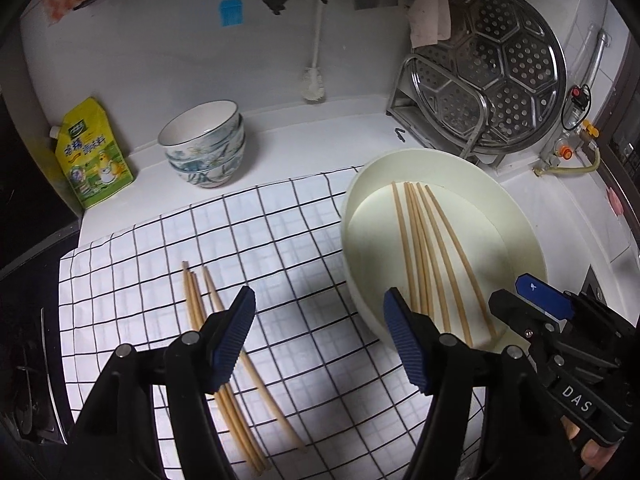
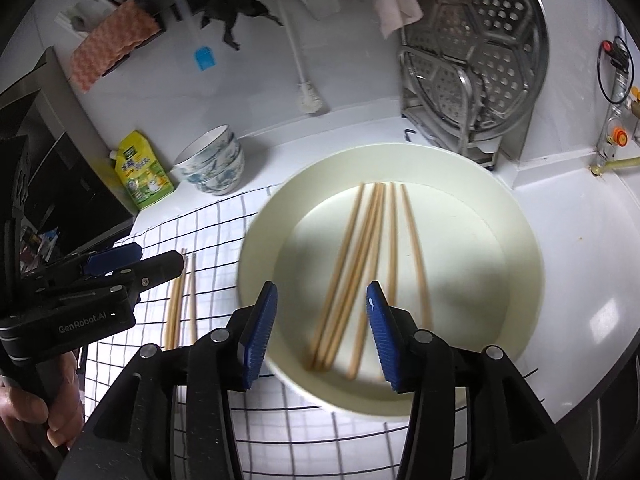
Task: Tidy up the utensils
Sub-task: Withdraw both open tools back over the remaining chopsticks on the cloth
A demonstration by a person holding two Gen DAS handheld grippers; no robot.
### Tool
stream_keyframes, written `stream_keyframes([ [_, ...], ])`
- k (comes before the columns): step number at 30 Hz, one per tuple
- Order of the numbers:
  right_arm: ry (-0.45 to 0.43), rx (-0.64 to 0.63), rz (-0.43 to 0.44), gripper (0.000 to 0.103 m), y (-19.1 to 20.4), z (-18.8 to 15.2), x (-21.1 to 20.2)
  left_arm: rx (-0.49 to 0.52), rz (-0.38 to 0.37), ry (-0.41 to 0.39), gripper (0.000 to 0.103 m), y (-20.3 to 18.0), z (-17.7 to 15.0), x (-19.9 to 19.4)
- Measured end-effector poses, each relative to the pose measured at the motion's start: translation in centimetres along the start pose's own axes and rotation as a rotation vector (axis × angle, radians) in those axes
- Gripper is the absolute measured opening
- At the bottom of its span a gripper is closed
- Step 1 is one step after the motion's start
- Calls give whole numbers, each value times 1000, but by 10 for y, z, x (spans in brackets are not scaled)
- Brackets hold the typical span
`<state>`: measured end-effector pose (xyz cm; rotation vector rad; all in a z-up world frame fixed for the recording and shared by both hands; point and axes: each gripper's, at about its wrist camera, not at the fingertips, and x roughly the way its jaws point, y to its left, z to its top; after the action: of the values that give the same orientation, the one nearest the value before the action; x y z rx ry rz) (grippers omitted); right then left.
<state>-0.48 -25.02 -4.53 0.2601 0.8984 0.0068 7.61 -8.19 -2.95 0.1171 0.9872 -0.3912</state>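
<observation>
- Left wrist view shows the left gripper (image 1: 320,344) with jaws apart and nothing between them, hovering over the checked cloth (image 1: 280,240) on the tabletop (image 1: 560,208)
- A small group of chopsticks on the cloth (image 1: 224,360) lies under and just past the left finger of this gripper, long axes running roughly away from the camera, almost in line with the fingers
- Right wrist view shows the right gripper (image 2: 322,332) also with jaws apart and empty, poised over the near rim of the cream basin (image 2: 520,248)
- Several chopsticks in the basin (image 2: 360,272) lie on its floor, directly ahead of and between the right fingers, again lengthwise to them and fanned slightly
- Judging by this, the right gripper is nearer the basin set and the left nearer the cloth set; because the sticks run parallel to the fingers, a grasp would probably need a wrist turn to close across them
- Stacked bowls (image 1: 204,144) stand well apart at the back
</observation>
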Motion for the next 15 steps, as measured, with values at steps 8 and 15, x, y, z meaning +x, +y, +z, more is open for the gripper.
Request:
stream_keyframes([
  [8,6,-39,20,50,38,-7,1,-32,17,-12,67,38,-16,-17],
  [15,25,-66,43,50,70,-15,9,-63,28,-15,68,69,-32,-27],
])
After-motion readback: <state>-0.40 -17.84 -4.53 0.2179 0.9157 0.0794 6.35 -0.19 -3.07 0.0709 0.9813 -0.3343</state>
